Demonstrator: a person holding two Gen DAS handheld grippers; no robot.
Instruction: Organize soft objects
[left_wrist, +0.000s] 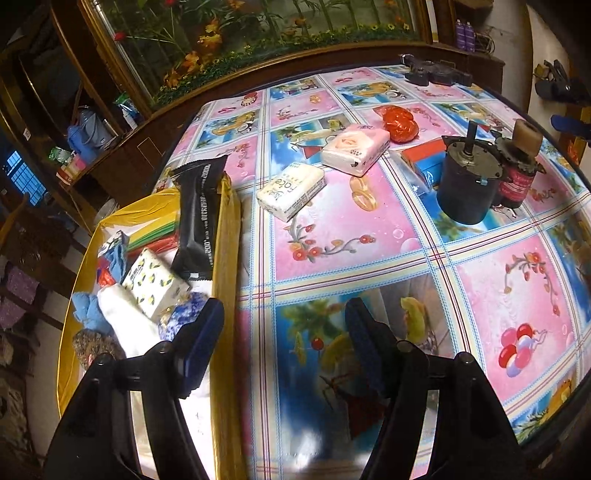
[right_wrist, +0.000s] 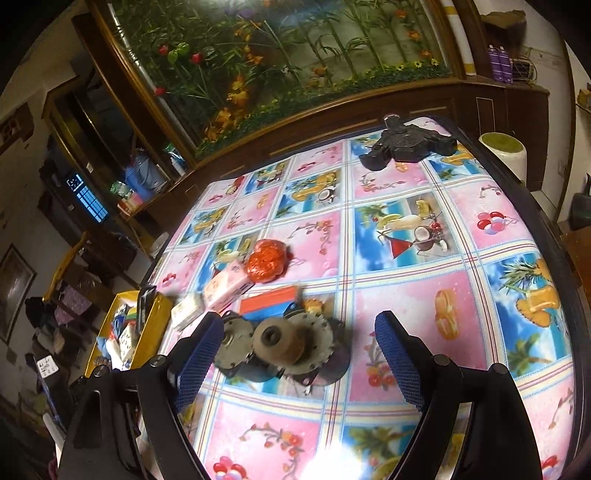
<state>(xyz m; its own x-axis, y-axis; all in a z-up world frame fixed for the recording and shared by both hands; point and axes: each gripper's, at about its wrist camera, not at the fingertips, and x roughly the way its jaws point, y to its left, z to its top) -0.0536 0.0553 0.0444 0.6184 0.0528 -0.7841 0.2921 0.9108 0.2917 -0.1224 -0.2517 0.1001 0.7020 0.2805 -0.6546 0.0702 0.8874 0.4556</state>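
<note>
A yellow box (left_wrist: 229, 236) at the table's left edge holds a lemon-print tissue pack (left_wrist: 153, 282), a long black packet (left_wrist: 199, 218), blue and white cloths and other soft items. On the table lie a white "face" tissue pack (left_wrist: 291, 191), a pink tissue pack (left_wrist: 356, 147) and a red crinkly bag (left_wrist: 400, 123). My left gripper (left_wrist: 284, 343) is open and empty, its left finger over the box's near corner. My right gripper (right_wrist: 295, 358) is open and empty above two metal motors (right_wrist: 280, 347). The box (right_wrist: 147, 325) and the packs show at left in the right wrist view.
Two dark motors (left_wrist: 469, 184) and a red-blue carton (left_wrist: 424, 158) stand right of the tissue packs. A black device (right_wrist: 402, 144) sits at the table's far edge. A cabinet with a floral picture stands behind the table. The flowered tablecloth (left_wrist: 406, 258) covers the table.
</note>
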